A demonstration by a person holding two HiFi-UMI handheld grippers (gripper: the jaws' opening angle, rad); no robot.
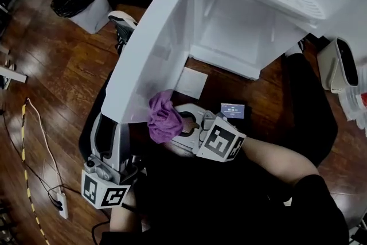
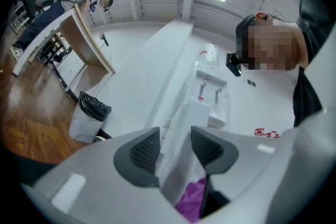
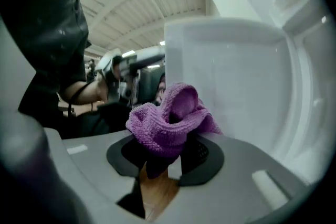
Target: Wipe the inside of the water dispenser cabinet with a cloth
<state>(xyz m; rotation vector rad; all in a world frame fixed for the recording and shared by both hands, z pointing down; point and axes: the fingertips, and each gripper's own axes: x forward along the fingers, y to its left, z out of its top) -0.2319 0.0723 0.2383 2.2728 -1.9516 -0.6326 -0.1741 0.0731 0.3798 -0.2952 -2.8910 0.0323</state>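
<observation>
My right gripper (image 3: 165,157) is closed on the purple cloth (image 3: 168,118). Both pads press its lower part, and the rest stands up in a crumpled bunch above the jaws. Just behind the cloth is the white inner face of the cabinet door (image 3: 236,76) (I cannot tell if the cloth touches it or is only very near). From the head view, the cloth (image 1: 163,120) sits at the tip of this gripper (image 1: 184,125), beside the lower corner of the open door (image 1: 149,49).

My left gripper (image 2: 176,152) is nearly closed. The thin edge of the same door (image 2: 152,71) stands between its two pads, and they lie against it on both sides, so I hold the door by its edge. A bit of the cloth (image 2: 191,202) shows below these jaws, on the right side of the door edge. In the head view this gripper (image 1: 112,123) is to the left of the right one, at the door's lower end.

On the wooden floor (image 1: 51,83) just beyond the right jaws lie a white sheet (image 1: 191,82) and a small device with a lit screen (image 1: 232,110). Farther ahead of both jaws the water dispenser cabinet (image 1: 235,31) stands open and shows its white inside. Far to the left of the left jaws stands a bin with a black bag (image 1: 83,0).
</observation>
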